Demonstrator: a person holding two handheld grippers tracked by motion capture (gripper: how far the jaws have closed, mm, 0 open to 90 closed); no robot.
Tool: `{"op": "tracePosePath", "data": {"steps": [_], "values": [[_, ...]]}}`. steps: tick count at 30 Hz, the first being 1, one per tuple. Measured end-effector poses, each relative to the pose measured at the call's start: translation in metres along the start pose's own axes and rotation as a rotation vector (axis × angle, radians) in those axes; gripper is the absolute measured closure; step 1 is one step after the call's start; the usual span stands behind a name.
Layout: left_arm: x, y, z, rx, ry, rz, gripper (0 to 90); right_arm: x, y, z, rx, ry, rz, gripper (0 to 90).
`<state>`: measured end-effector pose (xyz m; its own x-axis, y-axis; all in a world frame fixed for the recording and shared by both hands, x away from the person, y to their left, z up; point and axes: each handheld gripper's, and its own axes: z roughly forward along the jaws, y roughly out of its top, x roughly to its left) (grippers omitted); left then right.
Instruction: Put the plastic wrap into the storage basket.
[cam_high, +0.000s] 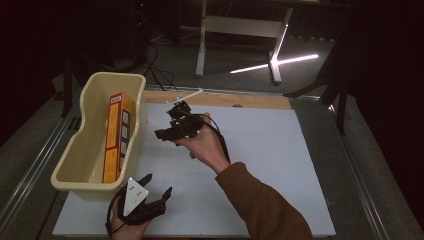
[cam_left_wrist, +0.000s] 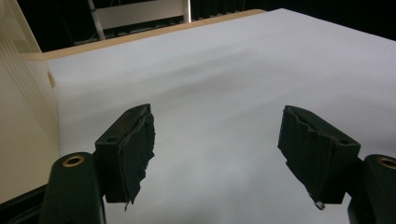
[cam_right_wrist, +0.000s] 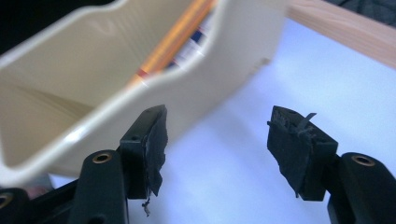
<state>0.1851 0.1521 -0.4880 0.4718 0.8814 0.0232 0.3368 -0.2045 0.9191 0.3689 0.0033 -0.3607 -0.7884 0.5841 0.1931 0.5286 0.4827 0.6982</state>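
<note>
White board (cam_high: 260, 165) covers most of your table, and the cream plastic tub (cam_high: 87, 165) sits on its left edge with the orange-and-white box (cam_high: 114, 137) standing on edge inside, against the wall nearest your right hand. Your right gripper (cam_high: 172, 131) hangs just beside the tub's right wall, jaws spread wide with nothing between them. Your left gripper (cam_high: 155, 192) rests low at the tub's near corner, jaws likewise wide and empty over bare board.

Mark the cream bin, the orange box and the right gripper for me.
cream bin (cam_high: 88, 181), high view, near rim.
orange box (cam_high: 114, 140), high view, printed face inside the bin.
right gripper (cam_right_wrist: 217, 144), right gripper view, gap between open jaws.
</note>
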Motion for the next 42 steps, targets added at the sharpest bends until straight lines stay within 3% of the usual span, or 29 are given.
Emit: {"op": "tracePosePath", "data": {"steps": [5, 10, 11, 17, 20, 25, 28, 33, 42], "values": [[0.001, 0.0, -0.001, -0.002, -0.006, -0.001, 26.6, -0.018, -0.027, -0.019, -0.031, -0.069, -0.057, 31.8], [0.0, 0.0, 0.002, 0.009, -0.007, -0.001, 26.2, -0.033, -0.061, -0.037, -0.091, -0.137, -0.07, 23.1], [0.0, 0.0, 0.002, 0.009, -0.007, -0.001, 26.1, -0.033, -0.061, -0.037, -0.091, -0.137, -0.07, 23.1], [-0.001, 0.0, 0.004, 0.019, -0.005, 0.005, 26.0, -0.048, -0.118, -0.06, -0.158, -0.195, -0.135, 17.1], [-0.002, 0.0, 0.004, 0.018, -0.004, 0.01, 25.9, -0.056, -0.143, -0.071, -0.2, -0.188, -0.121, 16.4], [-0.002, 0.0, 0.004, 0.019, -0.003, 0.009, 25.9, -0.072, -0.18, -0.088, -0.243, -0.228, -0.106, 15.5], [-0.001, 0.0, 0.004, 0.02, -0.001, 0.008, 25.9, -0.083, -0.201, -0.097, -0.249, -0.245, -0.075, 15.5], [-0.001, 0.0, 0.005, 0.027, 0.003, 0.009, 25.9, -0.096, -0.236, -0.114, -0.326, -0.238, -0.008, 16.3], [-0.002, 0.0, 0.004, 0.028, 0.004, 0.013, 25.8, -0.108, -0.271, -0.141, -0.396, -0.273, 0.067, 16.5]]}}
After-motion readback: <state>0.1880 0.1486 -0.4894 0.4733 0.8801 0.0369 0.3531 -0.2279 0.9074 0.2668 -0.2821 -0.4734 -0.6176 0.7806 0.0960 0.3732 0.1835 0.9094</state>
